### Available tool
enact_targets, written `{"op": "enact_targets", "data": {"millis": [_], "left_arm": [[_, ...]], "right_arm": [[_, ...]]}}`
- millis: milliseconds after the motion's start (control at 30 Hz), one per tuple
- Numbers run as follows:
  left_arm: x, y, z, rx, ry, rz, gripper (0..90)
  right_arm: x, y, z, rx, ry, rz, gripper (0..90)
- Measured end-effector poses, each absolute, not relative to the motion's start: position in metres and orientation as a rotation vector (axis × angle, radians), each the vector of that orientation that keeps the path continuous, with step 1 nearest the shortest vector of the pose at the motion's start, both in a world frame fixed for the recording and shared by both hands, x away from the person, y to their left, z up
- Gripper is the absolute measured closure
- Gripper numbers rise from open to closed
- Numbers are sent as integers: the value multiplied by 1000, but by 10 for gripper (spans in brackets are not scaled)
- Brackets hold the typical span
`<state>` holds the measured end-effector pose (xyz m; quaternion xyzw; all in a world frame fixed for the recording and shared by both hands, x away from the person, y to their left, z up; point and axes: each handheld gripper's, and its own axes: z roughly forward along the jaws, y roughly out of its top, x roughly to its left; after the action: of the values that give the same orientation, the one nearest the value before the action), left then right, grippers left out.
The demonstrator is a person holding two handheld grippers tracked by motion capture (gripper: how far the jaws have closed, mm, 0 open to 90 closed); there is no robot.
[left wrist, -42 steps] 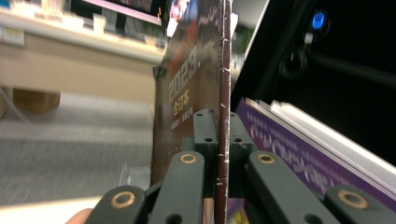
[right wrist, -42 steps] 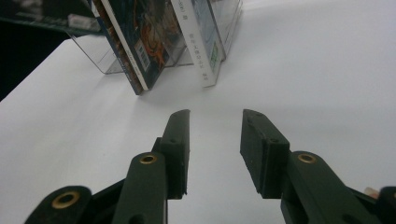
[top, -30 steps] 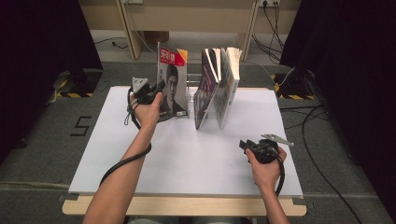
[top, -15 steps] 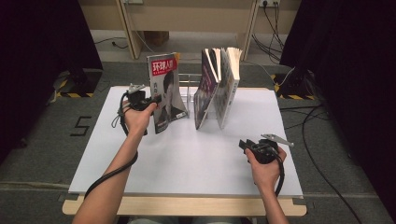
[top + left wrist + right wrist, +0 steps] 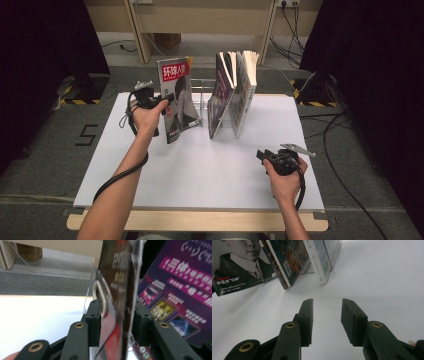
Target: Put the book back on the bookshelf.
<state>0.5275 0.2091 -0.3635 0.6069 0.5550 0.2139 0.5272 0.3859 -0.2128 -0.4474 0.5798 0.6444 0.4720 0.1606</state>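
A magazine (image 5: 178, 100) with a portrait cover leans tilted against a clear rack (image 5: 199, 97) at the back of the white table (image 5: 200, 170). My left gripper (image 5: 167, 96) is at its left edge. In the left gripper view the magazine (image 5: 122, 285) and a clear plastic sheet (image 5: 106, 300) stand between the jaws of that gripper (image 5: 116, 320). The jaws have just been opening, and a gap shows at the left pad. My right gripper (image 5: 261, 154) rests open near the front right, its jaws (image 5: 327, 305) bare over the table (image 5: 374, 277).
Two or three more books (image 5: 235, 95) lean in the rack right of the magazine, one with a purple cover (image 5: 180, 290). They also show ahead of the right gripper (image 5: 294, 262). Cables trail from both grippers.
The magazine went from upright to leaning, its lower edge swung left and toward the front. The left hand shifted slightly with it. The right hand stayed put.
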Motion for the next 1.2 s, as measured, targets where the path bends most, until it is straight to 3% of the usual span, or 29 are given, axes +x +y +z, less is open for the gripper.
{"op": "enact_targets", "data": {"millis": [300, 600, 1200], "left_arm": [[537, 205, -348, 1450, 1324, 506, 649], [541, 197, -343, 1516, 1335, 541, 859], [527, 176, -319, 1400, 1123, 719, 866]], "right_arm": [[386, -213, -446, 1660, 1840, 1351, 624], [387, -212, -449, 1668, 1857, 1348, 623], [387, -212, -449, 1666, 1859, 1346, 626]]}}
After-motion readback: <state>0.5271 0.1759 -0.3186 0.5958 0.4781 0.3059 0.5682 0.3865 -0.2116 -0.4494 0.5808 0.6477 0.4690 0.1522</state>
